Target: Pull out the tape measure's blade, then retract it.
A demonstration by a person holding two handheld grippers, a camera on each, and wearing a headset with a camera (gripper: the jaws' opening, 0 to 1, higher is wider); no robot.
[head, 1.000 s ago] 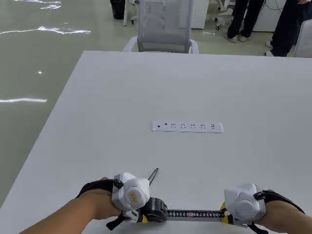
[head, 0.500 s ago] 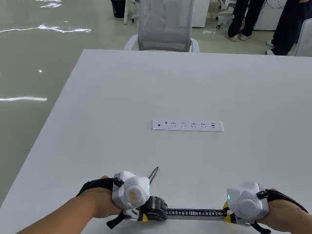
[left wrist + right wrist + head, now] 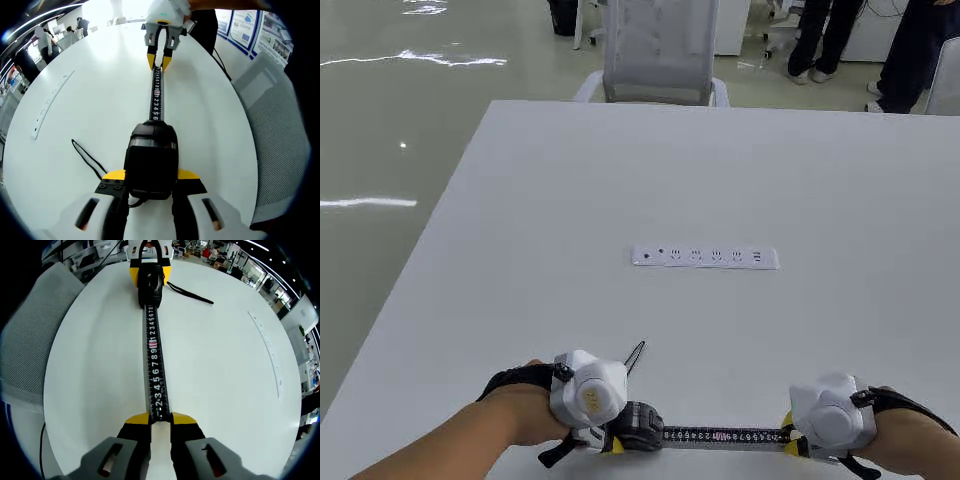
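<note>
A black tape measure case (image 3: 151, 160) sits clamped between the yellow-tipped jaws of my left gripper (image 3: 150, 176), near the table's front edge (image 3: 638, 428). Its numbered blade (image 3: 154, 365) runs out flat across the white table to my right gripper (image 3: 160, 418), which is shut on the blade's end. In the head view the blade (image 3: 725, 436) spans between the left gripper (image 3: 610, 442) and the right gripper (image 3: 792, 440). A thin black wrist strap (image 3: 89, 159) trails from the case. The right gripper (image 3: 159, 56) faces me in the left gripper view, and the left gripper (image 3: 149, 271) in the right one.
A white power strip (image 3: 705, 257) lies mid-table. A grey mesh chair (image 3: 658, 50) stands at the far edge, with people's legs (image 3: 825, 40) beyond it at the back right. The white table (image 3: 620, 180) is wide and bare around the strip.
My right gripper has moved a little further right with the blade's end, so slightly more blade is out. The left gripper and case have stayed put.
</note>
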